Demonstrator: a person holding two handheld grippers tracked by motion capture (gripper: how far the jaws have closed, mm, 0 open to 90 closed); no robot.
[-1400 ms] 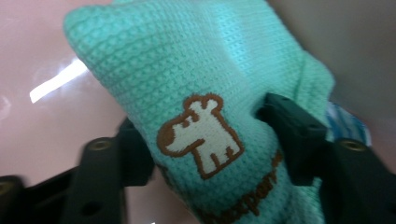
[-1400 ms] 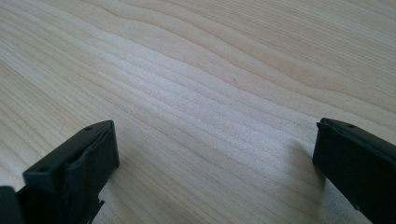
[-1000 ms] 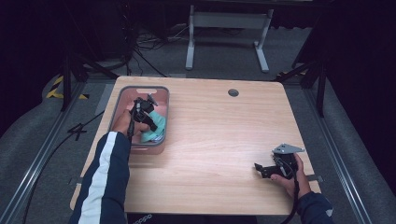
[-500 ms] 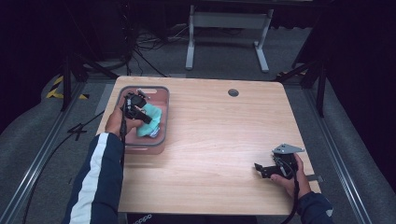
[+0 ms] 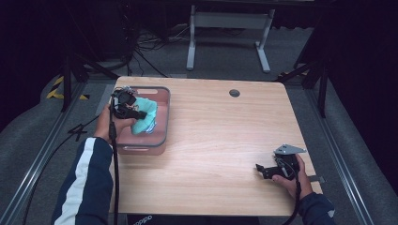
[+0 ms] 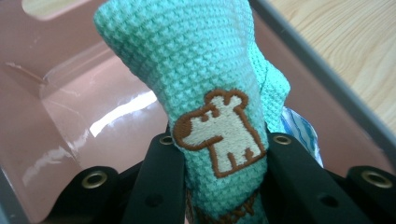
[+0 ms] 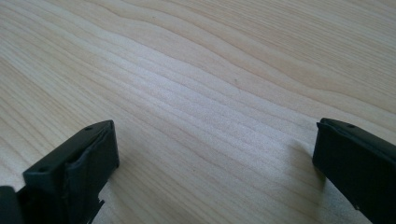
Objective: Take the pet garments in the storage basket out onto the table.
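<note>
Left gripper [image 5: 137, 114] clamps a teal knitted cloth [image 5: 144, 118] over a pink plastic bin [image 5: 162, 123]; right gripper [image 5: 259, 169] waits apart.

Seen from above, the bin sits at the far left corner of a wooden table [image 5: 225, 136]. In the left gripper view, the black jaws pinch the cloth [image 6: 210, 93] just below an embroidered cream-and-brown dog [image 6: 217, 133], with the bin's glossy pink floor [image 6: 84, 112] behind and a blue-striped item [image 6: 299, 130] tucked beside the cloth. The grasp looks done; whether the cloth is going in or coming out cannot be told, so the lift or release remains. The right gripper [image 7: 215, 158] rests near the table's front right corner, well apart from the bin, its jaws spread wide over bare wood.
</note>
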